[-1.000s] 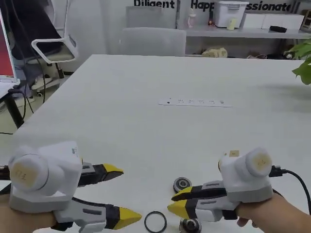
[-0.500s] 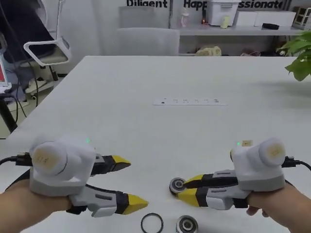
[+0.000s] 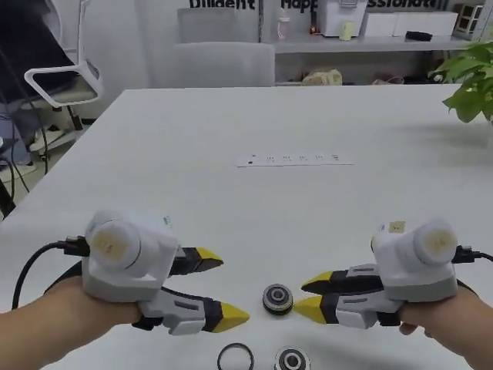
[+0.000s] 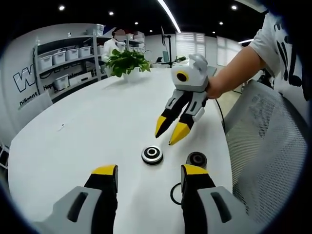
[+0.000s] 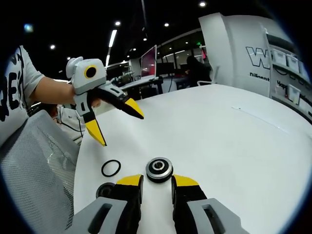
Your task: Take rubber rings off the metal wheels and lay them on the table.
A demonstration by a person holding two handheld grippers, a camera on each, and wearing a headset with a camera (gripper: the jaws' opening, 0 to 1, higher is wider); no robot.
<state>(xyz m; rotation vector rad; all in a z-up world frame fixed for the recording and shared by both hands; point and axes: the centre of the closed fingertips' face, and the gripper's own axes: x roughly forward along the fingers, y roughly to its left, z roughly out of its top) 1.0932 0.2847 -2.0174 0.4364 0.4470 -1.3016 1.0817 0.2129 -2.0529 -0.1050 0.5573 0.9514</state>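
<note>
White table (image 3: 323, 200), office shelves (image 3: 362, 45) behind

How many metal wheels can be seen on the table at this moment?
2. The far wheel lies just in front of the right gripper. The near wheel lies closer to the person, beside the loose rubber ring. None seems to be hidden.
</note>
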